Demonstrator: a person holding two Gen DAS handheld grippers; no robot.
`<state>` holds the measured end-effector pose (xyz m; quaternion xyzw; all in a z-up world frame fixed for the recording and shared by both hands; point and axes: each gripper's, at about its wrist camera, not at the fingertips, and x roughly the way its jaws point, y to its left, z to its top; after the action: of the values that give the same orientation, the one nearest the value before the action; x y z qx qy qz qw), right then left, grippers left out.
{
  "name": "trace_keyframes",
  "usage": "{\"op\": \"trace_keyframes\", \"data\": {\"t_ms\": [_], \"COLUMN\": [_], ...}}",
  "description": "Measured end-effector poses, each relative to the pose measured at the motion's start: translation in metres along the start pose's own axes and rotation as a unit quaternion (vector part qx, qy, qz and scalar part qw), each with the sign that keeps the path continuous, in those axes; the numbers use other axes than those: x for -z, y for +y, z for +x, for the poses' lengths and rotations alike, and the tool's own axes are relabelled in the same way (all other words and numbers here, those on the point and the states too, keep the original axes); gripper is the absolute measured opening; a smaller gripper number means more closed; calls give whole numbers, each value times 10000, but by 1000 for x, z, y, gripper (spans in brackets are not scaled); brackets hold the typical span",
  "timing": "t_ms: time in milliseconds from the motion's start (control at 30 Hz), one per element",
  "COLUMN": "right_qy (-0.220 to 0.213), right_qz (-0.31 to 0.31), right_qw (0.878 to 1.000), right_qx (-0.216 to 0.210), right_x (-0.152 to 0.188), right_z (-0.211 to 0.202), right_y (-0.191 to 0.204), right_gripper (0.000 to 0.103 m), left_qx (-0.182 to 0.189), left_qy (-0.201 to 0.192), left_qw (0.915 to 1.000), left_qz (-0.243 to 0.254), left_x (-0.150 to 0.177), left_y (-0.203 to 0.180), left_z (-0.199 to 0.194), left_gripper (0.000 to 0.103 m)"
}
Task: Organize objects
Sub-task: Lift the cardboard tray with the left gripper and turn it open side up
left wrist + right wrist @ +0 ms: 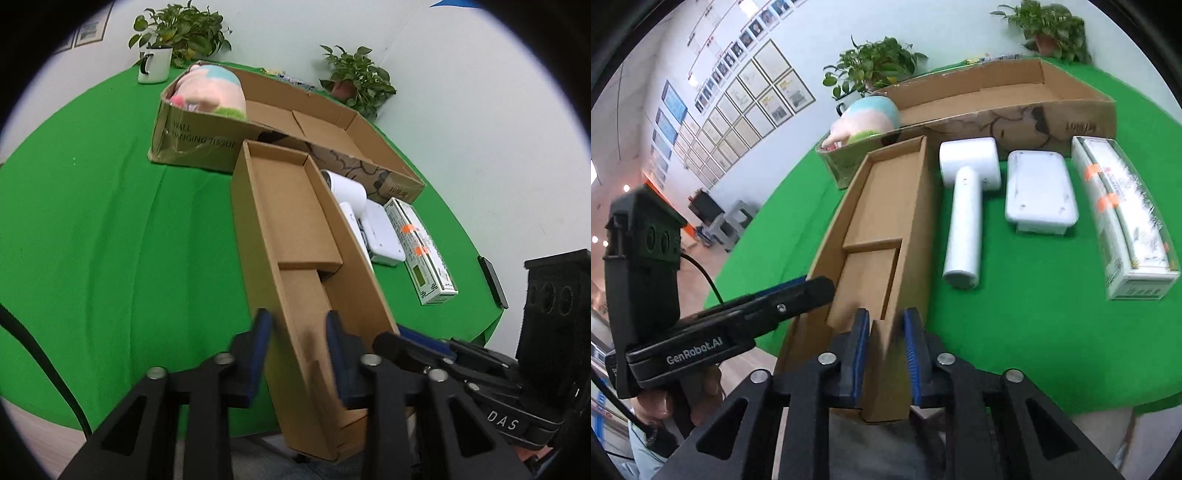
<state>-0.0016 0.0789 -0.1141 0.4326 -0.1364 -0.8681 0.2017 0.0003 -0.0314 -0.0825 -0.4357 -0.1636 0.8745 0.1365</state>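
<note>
Cardboard, plain brown: a long narrow tray (882,221) is the thing in hand, lying lengthwise on the green counter (1015,314) with its near end hanging past the counter's edge. Each gripper grasps a side wall of that near end. The right gripper (886,354) has its jaws clenched on the right wall. The left gripper (297,354) straddles the left wall, jaws close to the cardboard, though slight blur makes firm contact hard to confirm. The tray is empty apart from a folded cardboard insert.

This looks like the positioning step: the tray is being carried or set with both grippers, and nothing has gone into it yet.

Just beside the tray's right wall lies a white hammer-shaped device (964,206), then a white box (1039,192), then a long printed carton (1123,221), all apart from each other. Beyond the tray's far end sits a large open box (325,125) holding a plush toy (210,88). A mug (155,62) and potted plants stand at the back.

The next move probably calls for seating the tray flat and fully on the counter, then freeing one gripper for the nearest white item. Letting go too early could tip the overhanging end.
</note>
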Motion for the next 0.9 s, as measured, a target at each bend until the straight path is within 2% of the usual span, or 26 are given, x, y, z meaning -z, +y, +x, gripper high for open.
{"op": "trace_keyframes", "data": {"t_ms": [133,267,500,567,667,733,767,800,900], "right_qy": [20,24,-327,-307,-142,-24,18,-12,-45], "right_qz": [-138,-105,-319,-411,-491,-558,-549,-572,-756], "right_qw": [9999,9998,9973,9963,9954,9938,9946,9950,9920], "right_qx": [81,147,573,687,814,964,882,819,1015], "right_x": [-1,-1,-17,-22,-26,-23,-20,-17,-6], "right_z": [3,3,-6,0,16,24,25,23,17], "right_y": [9,12,11,14,16,17,17,19,29], "right_gripper": [18,22,30,31,31,27,24,15,13], "left_qx": [-185,-128,-384,-359,-405,-464,-494,-488,-415], "left_qy": [-44,41,-223,-288,-176,-103,-86,-62,-35], "left_qw": [9996,9997,9989,9988,9986,9983,9981,9981,9987], "left_qz": [215,214,156,171,277,336,367,374,303], "left_x": [3,4,-10,-17,-21,-19,-17,-15,-6], "left_y": [-3,-1,2,5,1,-2,-3,-3,-3], "left_z": [-1,-4,-8,-5,7,13,13,13,8], "left_gripper": [24,20,19,19,19,19,18,17,16]}}
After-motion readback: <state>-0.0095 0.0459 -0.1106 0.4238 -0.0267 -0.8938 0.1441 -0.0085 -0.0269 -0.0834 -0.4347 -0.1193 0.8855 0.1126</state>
